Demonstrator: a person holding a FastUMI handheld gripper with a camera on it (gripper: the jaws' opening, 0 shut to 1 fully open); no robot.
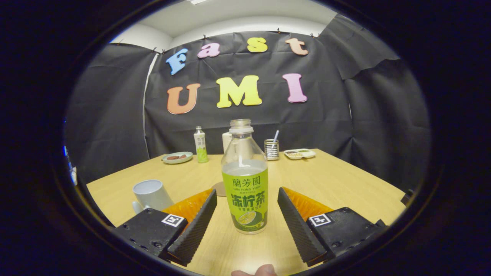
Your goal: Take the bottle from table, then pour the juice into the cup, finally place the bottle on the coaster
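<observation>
An uncapped, green-labelled bottle stands upright on the table, centre near. A white cup sits left; a round coaster lies just behind-left.

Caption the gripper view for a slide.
Open gripper straddles the uncapped juice bottle standing on the table, fingers clear of it; cup nearby.

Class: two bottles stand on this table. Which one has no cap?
The near bottle, standing between the open gripper fingers, has a bare neck. The small far bottle beside the plate is capped.

coaster mostly hidden behind bottle, plate contents indistinct
</observation>
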